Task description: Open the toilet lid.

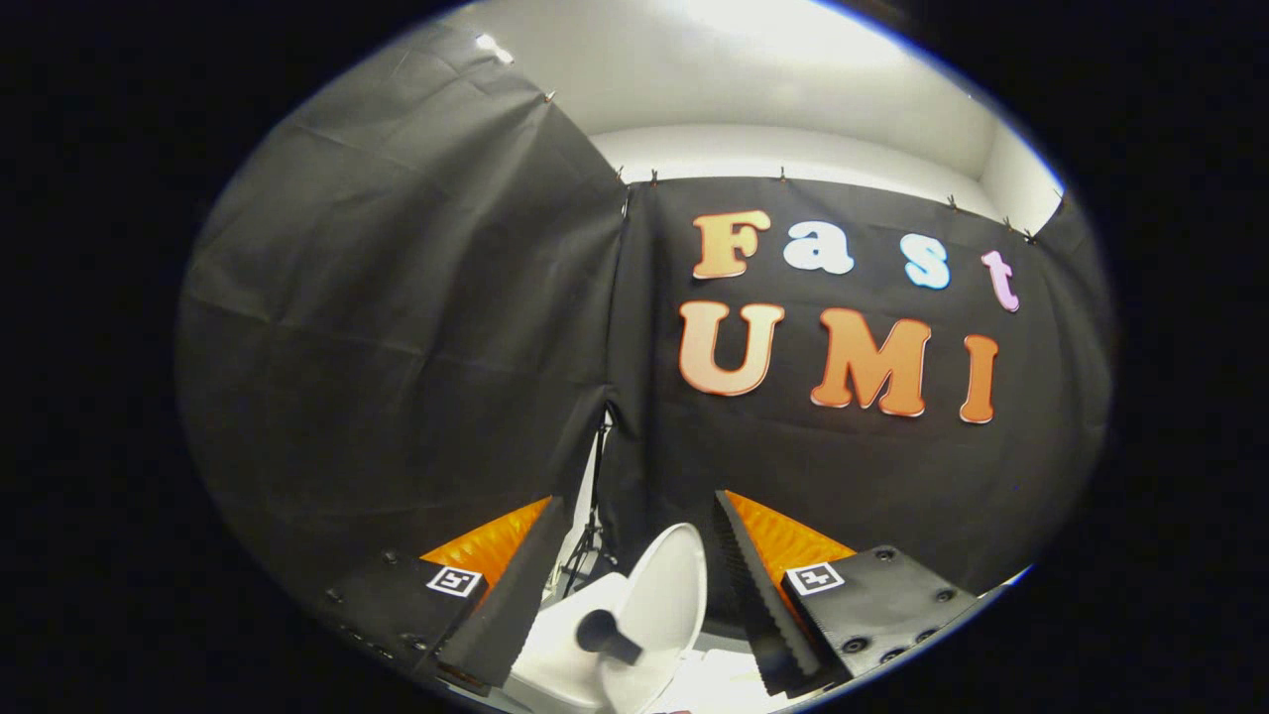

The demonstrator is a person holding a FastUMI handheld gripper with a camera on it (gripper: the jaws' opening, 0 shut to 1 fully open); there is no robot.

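Gripper view. The gripper (pixel 634 575) points slightly upward toward the black cloth booth wall (pixel 397 327), with its two fingers spread wide apart and nothing clamped between them. The white oval plastic toilet lid (pixel 662 585) sits in the gap between the fingers, closer to the right finger, and stands raised at a steep angle. A short dark cylindrical knob (pixel 605 635) projects from the lid's face toward the camera. The white glossy toilet body (pixel 560 650) lies below the lid, just beside the left finger. A thin dark tripod stand (pixel 592 526) is visible behind the toilet, in the slit between two cloth panels.

Procedure, as a judgement. The lid appears nearly upright, so the opening step looks close to complete. Whether either finger touches the lid or the knob cannot be determined. To finish well, guide the lid along its hinge arc until it rests past vertical; avoid pushing sideways. Keep the fingers clear of the knob when drawing away, so that the lid is not pulled forward and allowed to drop.
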